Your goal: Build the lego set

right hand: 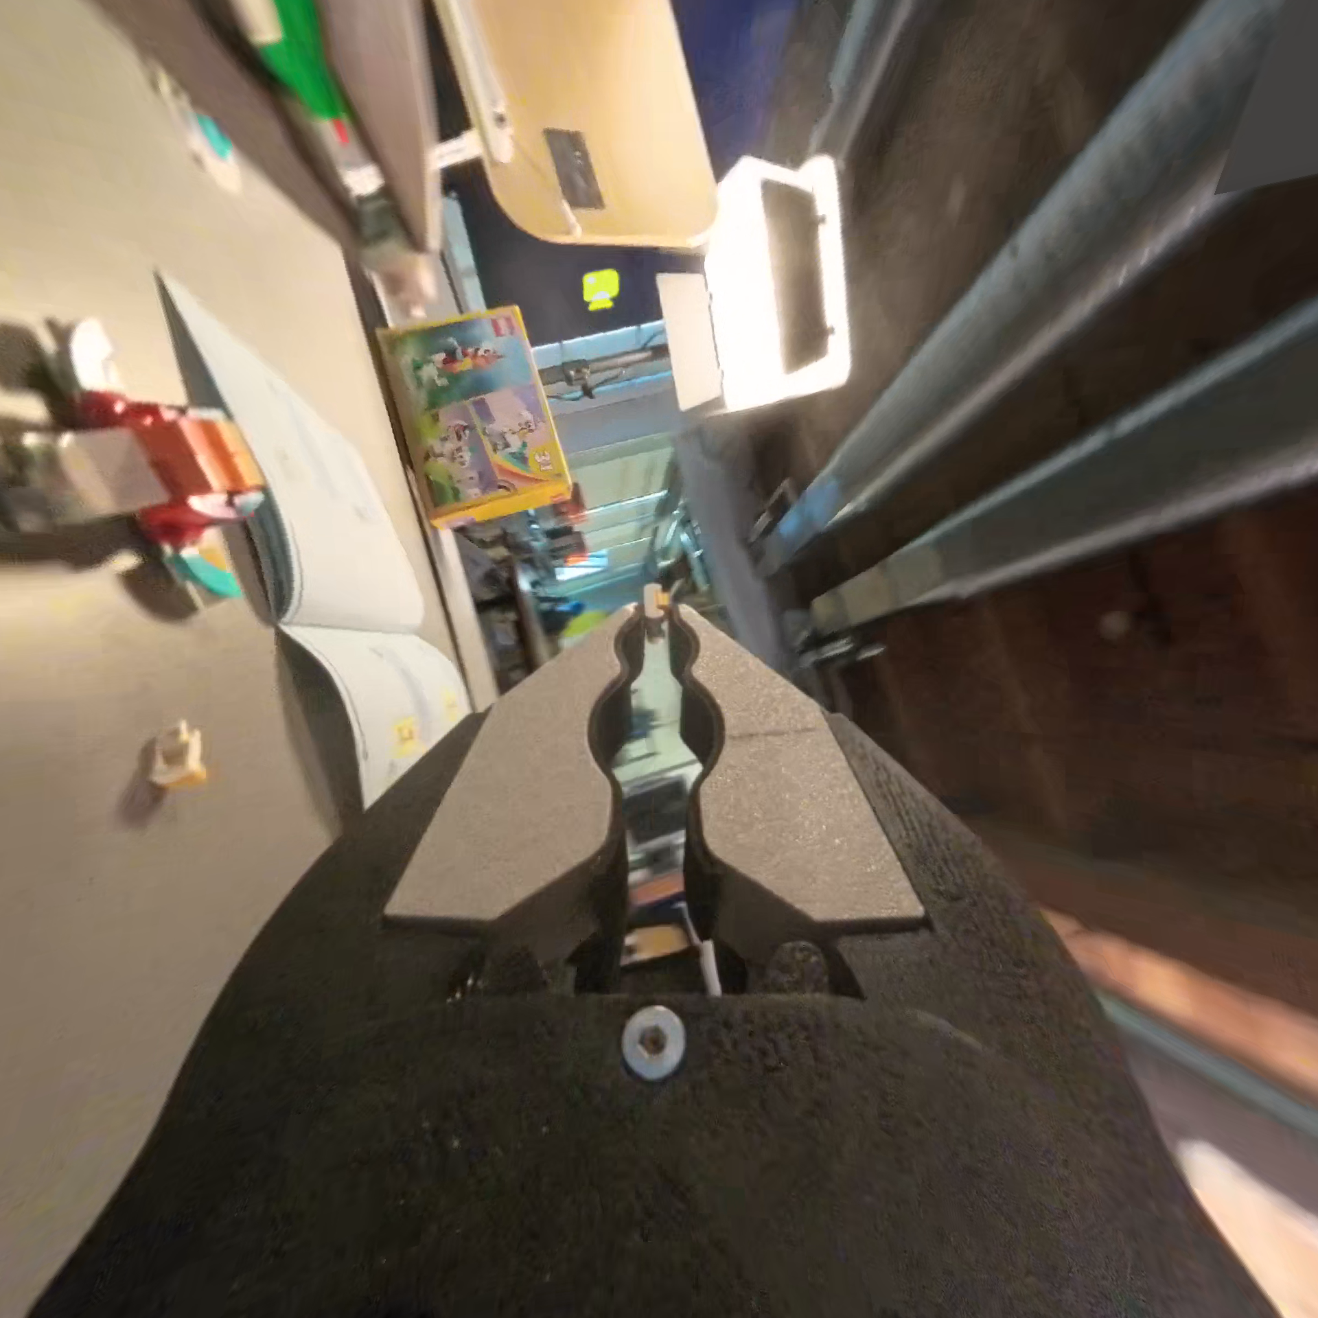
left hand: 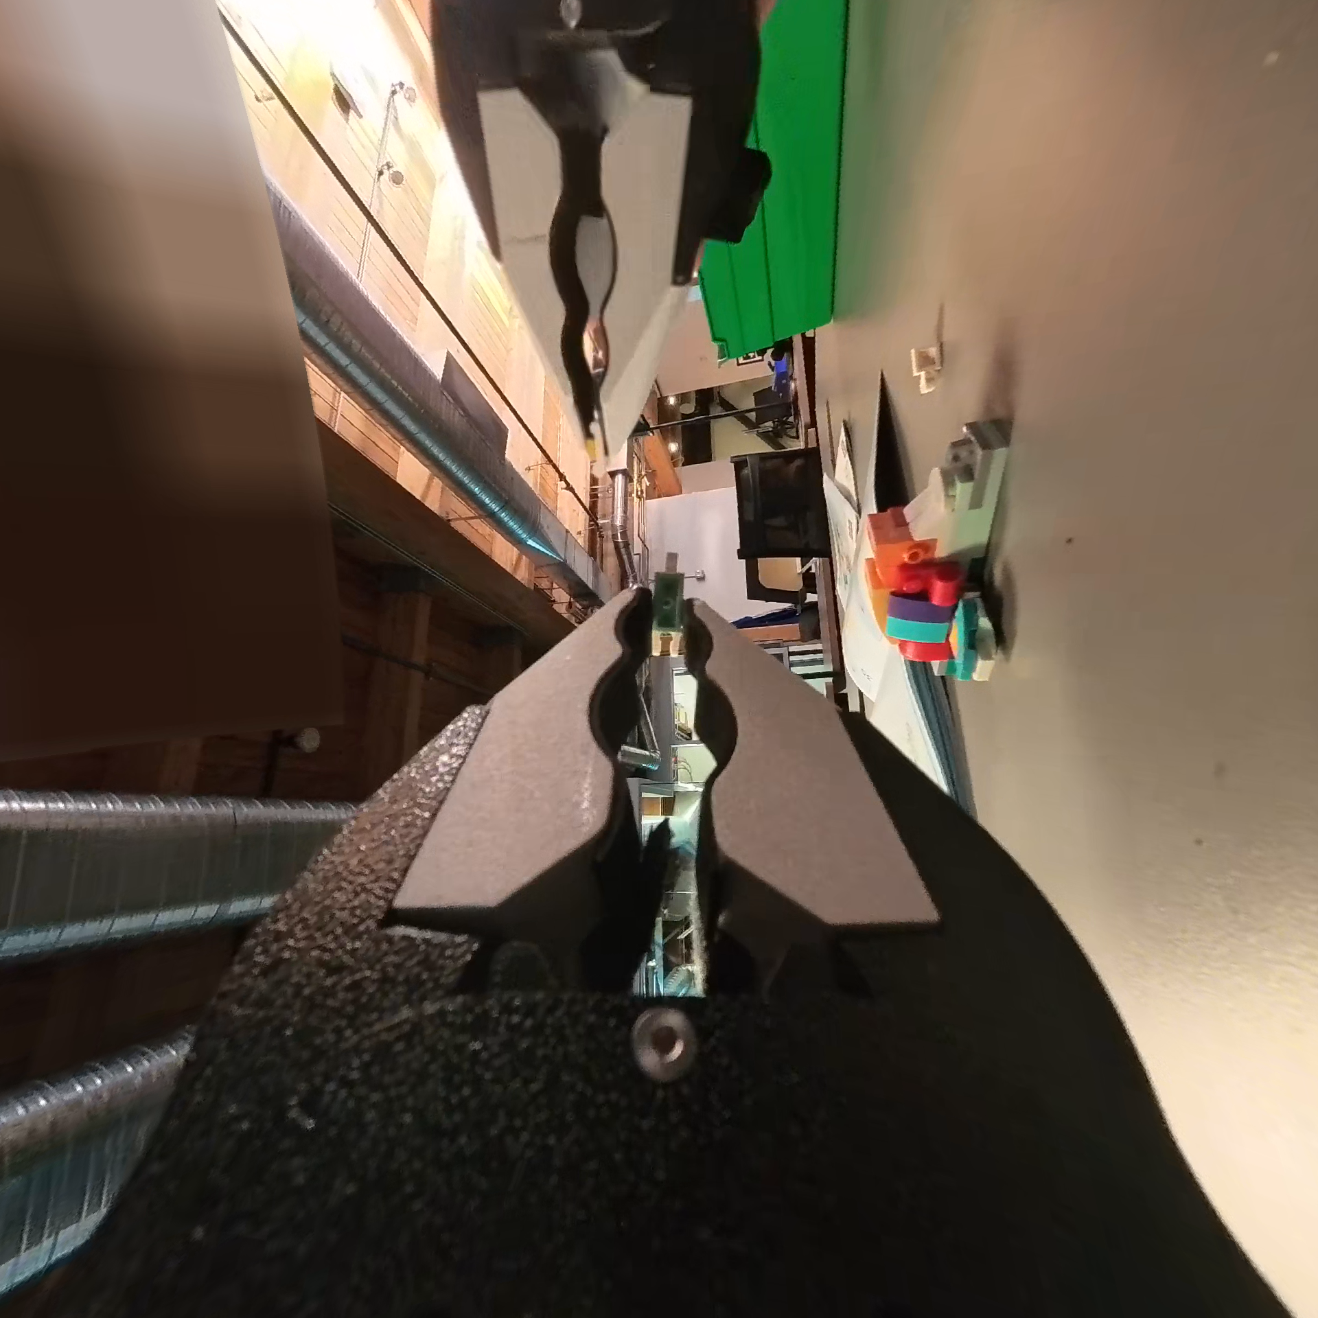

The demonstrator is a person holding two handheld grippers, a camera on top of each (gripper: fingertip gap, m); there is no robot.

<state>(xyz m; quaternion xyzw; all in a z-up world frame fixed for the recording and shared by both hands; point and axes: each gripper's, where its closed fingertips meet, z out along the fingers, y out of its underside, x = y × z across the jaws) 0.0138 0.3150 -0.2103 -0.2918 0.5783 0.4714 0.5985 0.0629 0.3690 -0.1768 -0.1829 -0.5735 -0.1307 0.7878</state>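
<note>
One lego model (left hand: pixel 934 570), one booklet (right hand: pixel 335 499), one box (right hand: pixel 478 421).

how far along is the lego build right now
Partly done: a colourful, partly assembled brick model stands on the beige table. In hand: the left gripper pinches a small dark green piece; the right gripper pinches a tiny white piece. Left: both held pieces and a loose tan piece are unattached.

Both grippers (left hand: pixel 669 613) (right hand: pixel 657 613) raised sideways, jaws seemingly pinched nearly closed.

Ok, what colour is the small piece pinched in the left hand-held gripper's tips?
Dark green small flat lego piece, clearest in the left wrist view.
</note>
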